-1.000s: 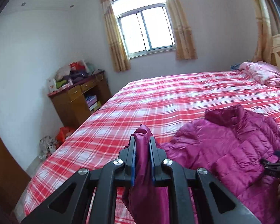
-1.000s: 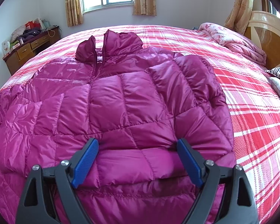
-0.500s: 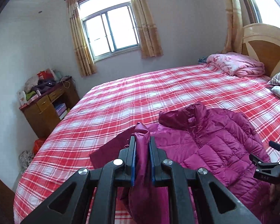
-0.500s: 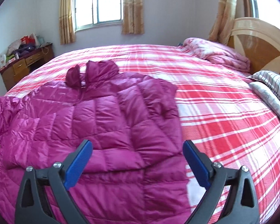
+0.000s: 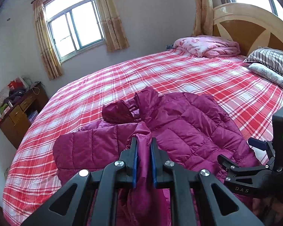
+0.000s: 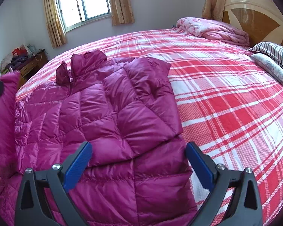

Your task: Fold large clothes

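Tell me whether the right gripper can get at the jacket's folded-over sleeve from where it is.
Probably yes. The right gripper stands open above the magenta puffer jacket, and the folded-over sleeve lies just ahead of its fingertips with nothing between. The left gripper, shut on jacket fabric, is off to the side.

I see one magenta quilted down jacket [image 6: 122,124] lying front-up on the red plaid bed [image 6: 226,103], collar toward twelve o'clock, hem toward six. Its sleeve at three o'clock is already folded across the chest. The sleeve at nine o'clock [image 5: 141,150] is lifted off the bed, its shiny fabric bunched and hanging.
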Motion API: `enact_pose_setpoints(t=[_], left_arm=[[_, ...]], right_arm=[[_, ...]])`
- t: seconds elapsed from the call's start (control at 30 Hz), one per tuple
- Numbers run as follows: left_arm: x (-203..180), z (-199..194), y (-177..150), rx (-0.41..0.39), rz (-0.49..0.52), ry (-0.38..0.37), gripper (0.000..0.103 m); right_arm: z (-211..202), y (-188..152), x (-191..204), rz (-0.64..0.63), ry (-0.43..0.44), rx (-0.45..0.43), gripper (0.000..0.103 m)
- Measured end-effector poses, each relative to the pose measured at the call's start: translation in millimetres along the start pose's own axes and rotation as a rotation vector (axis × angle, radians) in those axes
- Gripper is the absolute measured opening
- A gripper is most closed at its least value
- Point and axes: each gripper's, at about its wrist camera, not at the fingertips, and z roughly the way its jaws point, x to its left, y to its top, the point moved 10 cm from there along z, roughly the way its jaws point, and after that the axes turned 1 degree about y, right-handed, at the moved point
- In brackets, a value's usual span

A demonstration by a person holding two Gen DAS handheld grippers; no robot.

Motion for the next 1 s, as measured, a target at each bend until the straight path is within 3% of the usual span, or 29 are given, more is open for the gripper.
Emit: enact_pose_setpoints(t=[0.23, 0.33, 0.4, 0.47, 0.53, 0.63, 0.7, 0.77, 0.87, 1.0], left_arm=[[-24, 9, -12, 0.035, -0.008, -0.071, 0.018], [-23, -11, -3, -0.039, 0.018, -0.058, 0.032], [-17, -27, 6, -0.109, 0.031, -0.022, 0.082], [-4, -43, 13, -0.18, 0.01, 0.011, 0.098], [14, -47, 15, -0.189, -0.015, 0.037, 0.098], [53, -32, 3, -0.137, -0.067, 0.114, 0.098], [93, -8, -16, -0.06, -0.105, 0.215, 0.098], [125, 13, -39, 0.012, -0.16, 0.261, 0.098], [152, 39, -70, 0.091, -0.222, 0.269, 0.098], [150, 62, -97, 0.171, -0.245, 0.226, 0.098]], right_arm=[[-1, 2, 1, -0.013, -0.025, -0.021, 0.101], [-1, 2, 0, -0.012, -0.025, -0.021, 0.101], [-1, 1, 0, -0.014, -0.028, -0.017, 0.101], [-1, 1, 1, -0.017, -0.03, -0.014, 0.101], [-1, 1, 1, -0.016, -0.027, -0.015, 0.101], [-6, 3, 1, 0.0, -0.003, -0.04, 0.101], [-14, 7, -1, 0.022, 0.032, -0.069, 0.101], [-27, 12, -2, 0.05, 0.038, -0.106, 0.099], [-39, 18, 29, 0.039, 0.146, -0.091, 0.082], [-30, 11, 99, -0.082, 0.306, 0.03, 0.051]])
